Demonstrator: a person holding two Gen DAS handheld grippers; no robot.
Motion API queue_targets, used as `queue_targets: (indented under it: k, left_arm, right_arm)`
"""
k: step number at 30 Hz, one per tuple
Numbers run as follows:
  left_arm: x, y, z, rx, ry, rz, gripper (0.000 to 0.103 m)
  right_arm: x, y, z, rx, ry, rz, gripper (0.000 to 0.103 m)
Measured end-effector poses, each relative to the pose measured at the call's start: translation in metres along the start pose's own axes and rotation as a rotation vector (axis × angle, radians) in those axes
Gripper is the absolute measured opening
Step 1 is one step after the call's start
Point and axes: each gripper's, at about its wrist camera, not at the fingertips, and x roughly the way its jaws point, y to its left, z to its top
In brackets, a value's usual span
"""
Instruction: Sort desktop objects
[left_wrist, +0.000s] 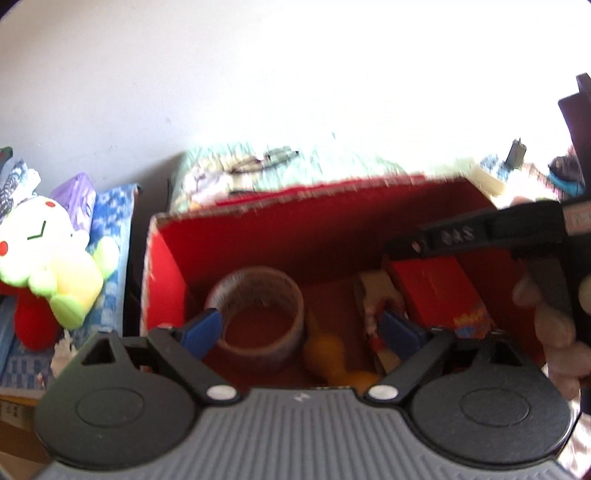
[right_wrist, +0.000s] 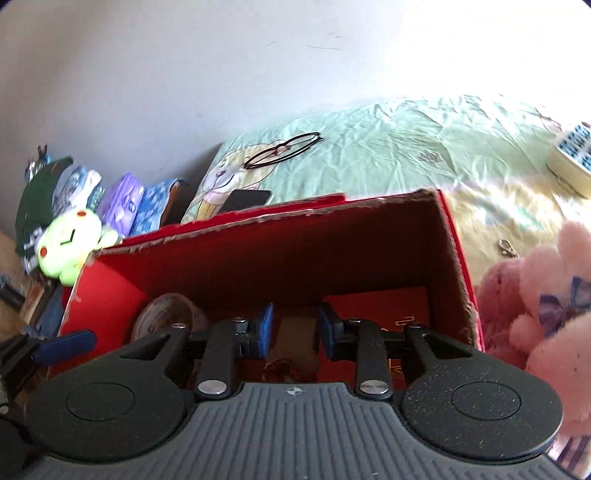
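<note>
- Left gripper (left_wrist: 301, 328) hangs over the red box (left_wrist: 166, 266), jaws wide apart, nothing between them.
- Tape roll (left_wrist: 258, 317) sits in the box's left part, beside a yellow toy (left_wrist: 332, 354) and a red packet (left_wrist: 436, 291).
- Right gripper (right_wrist: 295, 330) is above the same box, jaws partly apart, gripping nothing.
- Glasses (right_wrist: 282, 149) lie on the green cloth (right_wrist: 406, 147) behind the box.

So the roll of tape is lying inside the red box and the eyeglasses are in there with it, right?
Not quite. The roll of tape is inside the red box, but the eyeglasses lie outside it, on the pale green cloth behind the box, as the right wrist view shows.
</note>
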Motion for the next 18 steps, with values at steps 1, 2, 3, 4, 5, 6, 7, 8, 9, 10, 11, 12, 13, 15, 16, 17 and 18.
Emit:
queue_targets:
  k: [1,2,3,4,5,6,7,8,9,10,11,12,13,15,16,17,18]
  left_arm:
    - [0.004,0.002,0.002,-0.014,-0.002,0.013,0.094]
    - [0.007,0.002,0.003,-0.021,-0.003,0.026,0.093]
    - [0.010,0.002,0.004,-0.024,-0.004,0.037,0.091]
    - [0.014,0.001,0.005,-0.024,0.003,0.046,0.088]
    - [0.017,-0.001,0.007,-0.021,0.013,0.048,0.085]
    - [0.019,-0.003,0.009,-0.015,0.016,0.054,0.087]
    - [0.020,-0.005,0.010,-0.010,0.019,0.073,0.089]
    - [0.022,-0.007,0.012,-0.004,0.031,0.095,0.090]
    - [0.024,-0.007,0.013,-0.001,0.050,0.112,0.090]
    - [0.027,-0.007,0.014,-0.005,0.068,0.121,0.090]
    - [0.029,-0.005,0.016,-0.016,0.079,0.123,0.090]
    - [0.030,-0.003,0.016,-0.031,0.085,0.122,0.090]
    - [0.030,0.000,0.015,-0.046,0.089,0.121,0.089]
    - [0.031,0.000,0.014,-0.056,0.093,0.135,0.088]
    - [0.031,-0.002,0.013,-0.047,0.093,0.145,0.087]
    - [0.031,-0.004,0.013,-0.032,0.093,0.156,0.085]
    - [0.031,-0.006,0.012,-0.019,0.093,0.165,0.082]
  right_arm:
    - [0.001,0.000,0.000,0.009,-0.004,-0.005,0.030]
    - [0.002,0.003,0.000,0.009,-0.009,-0.014,0.030]
    - [0.001,0.007,0.000,-0.004,-0.014,-0.023,0.030]
    - [0.001,0.011,-0.001,-0.025,-0.018,-0.033,0.030]
    - [-0.001,0.014,-0.003,-0.049,-0.022,-0.045,0.030]
    - [-0.004,0.016,-0.004,-0.073,-0.031,-0.060,0.030]
    - [-0.004,0.020,-0.006,-0.095,-0.041,-0.077,0.030]
    - [-0.005,0.023,-0.007,-0.116,-0.049,-0.091,0.030]
    - [-0.005,0.026,-0.008,-0.136,-0.053,-0.103,0.030]
    - [-0.004,0.028,-0.008,-0.151,-0.055,-0.113,0.030]
    - [-0.003,0.029,-0.008,-0.160,-0.057,-0.123,0.030]
    - [-0.003,0.029,-0.007,-0.163,-0.058,-0.137,0.030]
    - [-0.002,0.030,-0.007,-0.168,-0.056,-0.147,0.030]
    - [-0.001,0.031,-0.007,-0.184,-0.043,-0.155,0.030]
    - [-0.001,0.032,-0.007,-0.192,-0.035,-0.159,0.030]
    - [0.000,0.033,-0.007,-0.201,-0.027,-0.161,0.030]
    - [0.001,0.034,-0.007,-0.210,-0.019,-0.160,0.030]
